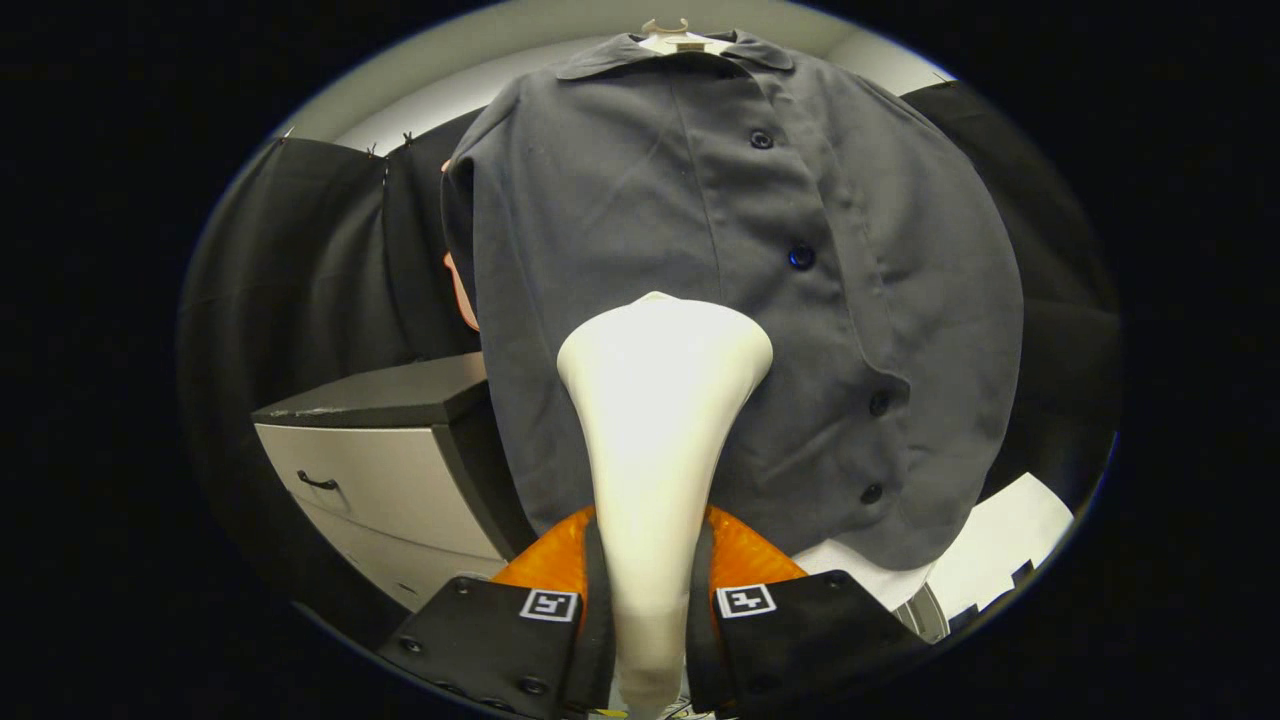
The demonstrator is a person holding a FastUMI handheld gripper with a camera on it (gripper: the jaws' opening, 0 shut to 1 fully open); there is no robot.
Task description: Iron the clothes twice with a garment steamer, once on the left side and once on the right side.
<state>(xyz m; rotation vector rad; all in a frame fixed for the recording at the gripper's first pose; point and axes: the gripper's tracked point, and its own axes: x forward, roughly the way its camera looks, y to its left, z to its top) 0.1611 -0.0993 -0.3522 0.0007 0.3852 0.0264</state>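
Gripper view: we see the gripper (650, 600) with jaws clenched on the white garment steamer (655, 420), whose head lies against the left half of the hanging grey shirt (700, 250), beside a drawer cabinet (390, 470).

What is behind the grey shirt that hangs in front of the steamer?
Behind the grey shirt hangs black cloth, and a cabinet stands beside its lower edge. The shirt covers whatever lies directly behind it. The gripper is shut on the steamer.
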